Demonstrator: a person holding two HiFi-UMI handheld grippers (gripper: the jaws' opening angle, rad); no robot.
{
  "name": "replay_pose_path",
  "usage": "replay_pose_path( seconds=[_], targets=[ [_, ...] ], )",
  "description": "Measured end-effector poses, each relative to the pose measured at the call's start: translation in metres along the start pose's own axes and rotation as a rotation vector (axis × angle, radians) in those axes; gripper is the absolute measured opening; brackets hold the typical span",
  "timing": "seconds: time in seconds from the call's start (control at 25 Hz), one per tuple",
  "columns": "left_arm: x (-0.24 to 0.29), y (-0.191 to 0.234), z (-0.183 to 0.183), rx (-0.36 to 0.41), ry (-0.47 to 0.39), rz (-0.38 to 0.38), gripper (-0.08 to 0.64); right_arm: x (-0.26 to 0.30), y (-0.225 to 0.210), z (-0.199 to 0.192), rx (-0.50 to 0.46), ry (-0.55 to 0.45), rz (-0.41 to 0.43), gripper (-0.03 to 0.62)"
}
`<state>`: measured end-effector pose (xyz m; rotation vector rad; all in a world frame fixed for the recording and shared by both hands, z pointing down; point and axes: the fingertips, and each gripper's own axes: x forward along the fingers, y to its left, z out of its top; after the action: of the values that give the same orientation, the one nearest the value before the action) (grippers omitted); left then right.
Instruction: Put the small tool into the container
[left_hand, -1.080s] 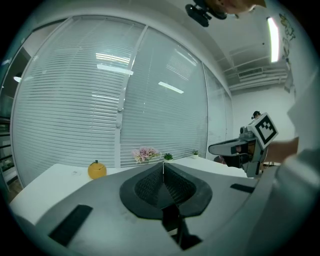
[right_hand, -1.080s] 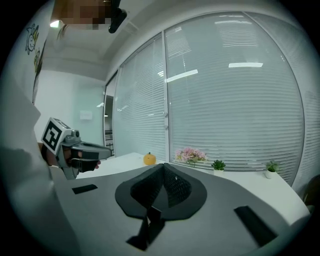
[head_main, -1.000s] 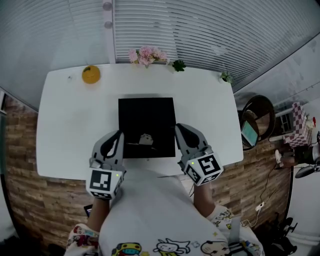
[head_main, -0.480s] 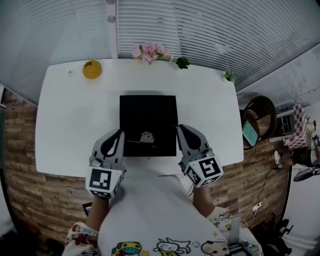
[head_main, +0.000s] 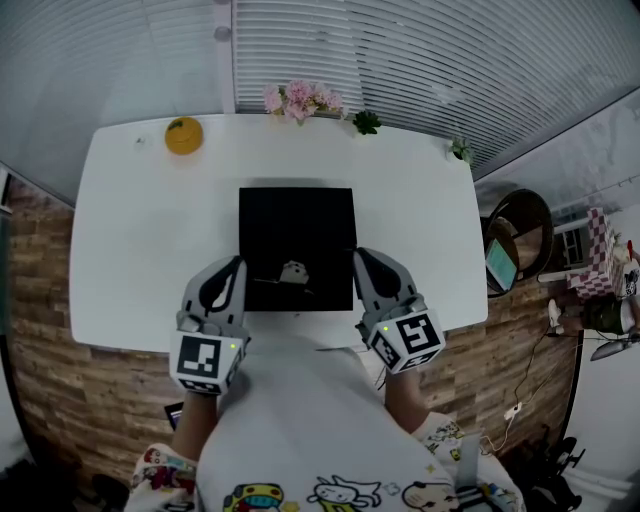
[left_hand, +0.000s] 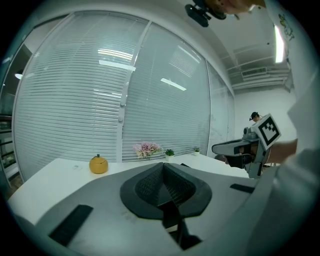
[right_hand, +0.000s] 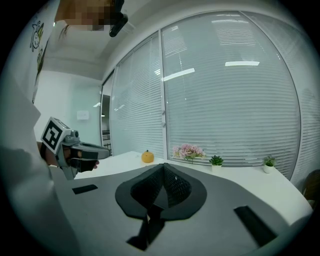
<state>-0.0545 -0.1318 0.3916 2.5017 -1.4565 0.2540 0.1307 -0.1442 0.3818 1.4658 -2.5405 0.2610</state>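
Lowest in the head view, both tools are held just off the near edge of the white table (head_main: 140, 230). The left gripper (head_main: 236, 266) has its jaws pressed together with nothing between them, and the right gripper (head_main: 360, 257) is the same: pads meeting, empty.

Between the two tips, middle of the frame, lies a black square (head_main: 296, 225). I cannot tell whether it is a flat mat or a shallow box, and no other container shows. Near its lower edge sits a small pale object (head_main: 293, 270), which I take for the tool; it is too small to read its shape. A thin pale line lies just below it.

To my eye nothing has started. Whichever gripper goes in must open its jaws first, then come down over the object squarely and close on its body, not its edge, since it looks light enough to skid on that dark surface.

Further off, an orange fruit-shaped ornament (head_main: 183, 134) sits upper left and pink flowers (head_main: 297, 100) top centre, before the blinds (head_main: 400, 50), well clear of the work.
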Motion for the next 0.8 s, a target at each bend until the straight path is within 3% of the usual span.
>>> replay_pose_path(
  seconds=[0.8],
  targets=[
    [0.0027,0.003,0.0026,0.025,-0.006,0.001,0.005,0.0041,-0.0013,0.0005,-0.018,0.021,0.002,0.0]
  ],
)
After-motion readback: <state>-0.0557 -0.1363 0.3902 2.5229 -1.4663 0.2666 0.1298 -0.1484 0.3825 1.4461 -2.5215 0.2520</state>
